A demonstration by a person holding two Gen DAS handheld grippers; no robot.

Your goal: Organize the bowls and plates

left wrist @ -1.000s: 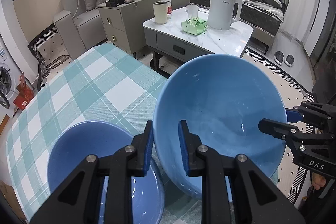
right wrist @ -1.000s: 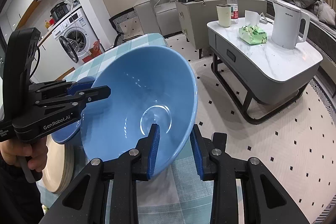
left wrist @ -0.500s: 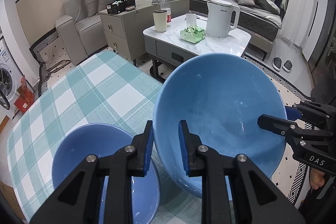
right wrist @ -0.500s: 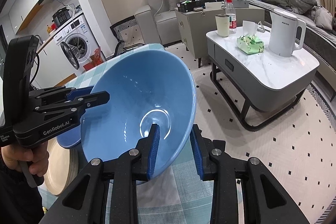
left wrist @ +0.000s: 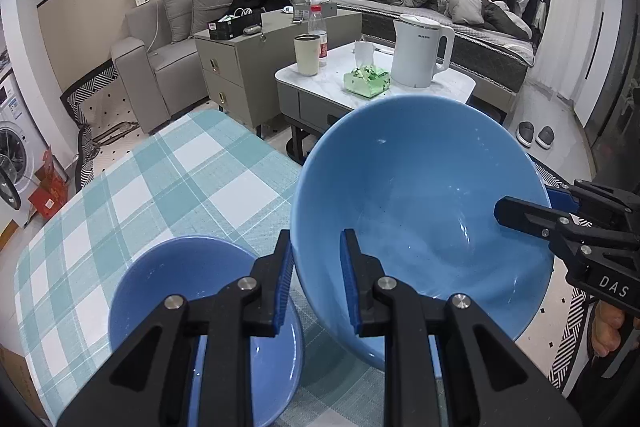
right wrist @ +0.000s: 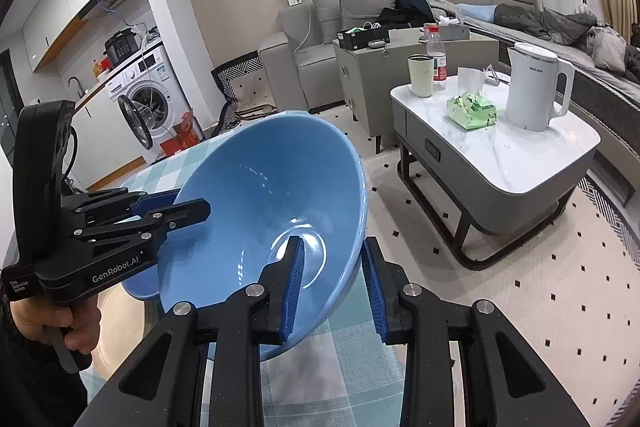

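Observation:
A large light-blue bowl (left wrist: 420, 203) is held tilted in the air above the checked table (left wrist: 168, 179). My left gripper (left wrist: 316, 283) is shut on its near rim. My right gripper (right wrist: 332, 287) is shut on the opposite rim of the same bowl (right wrist: 256, 211). Each gripper shows in the other's view, the right gripper (left wrist: 532, 211) at the right and the left gripper (right wrist: 176, 205) at the left. A smaller darker-blue bowl (left wrist: 200, 291) sits on the table below my left gripper, and part of it (right wrist: 136, 289) shows under the big bowl.
A round wooden board (right wrist: 120, 323) lies on the table beside the small bowl. Past the table's far edge stand a marble coffee table (left wrist: 372, 91) with a white kettle (left wrist: 416, 51), a tissue pack and a cup, a grey cabinet and a sofa. A washing machine (right wrist: 148, 103) stands at the left.
The big bowl has risen with both grippers shut on it. The small bowl and the table have dropped lower in both views.

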